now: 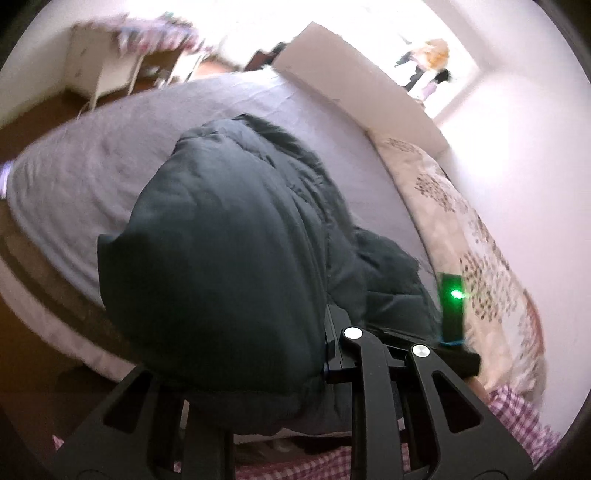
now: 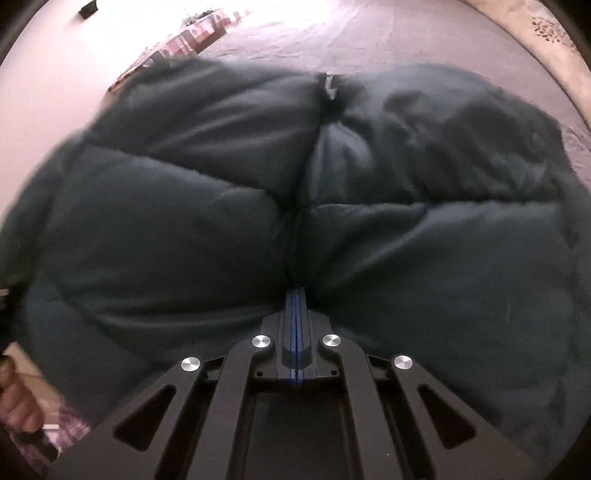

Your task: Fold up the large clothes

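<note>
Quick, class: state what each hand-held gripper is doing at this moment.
Left hand-held gripper: fingertips hidden by the dark puffer jacket; cannot tell.
Right hand-held gripper: shut on the dark puffer jacket.

Bed under grey sheet, wrinkled, filling mid-room. Floral quilt bunched along wall side of bed. Flat cardboard panel propped at far end of bed. White desk far left on brown floor, patterned cloth draped over it. Bright window recess with hanging clothes, blurred. Pink checked fabric near lower edge.
</note>
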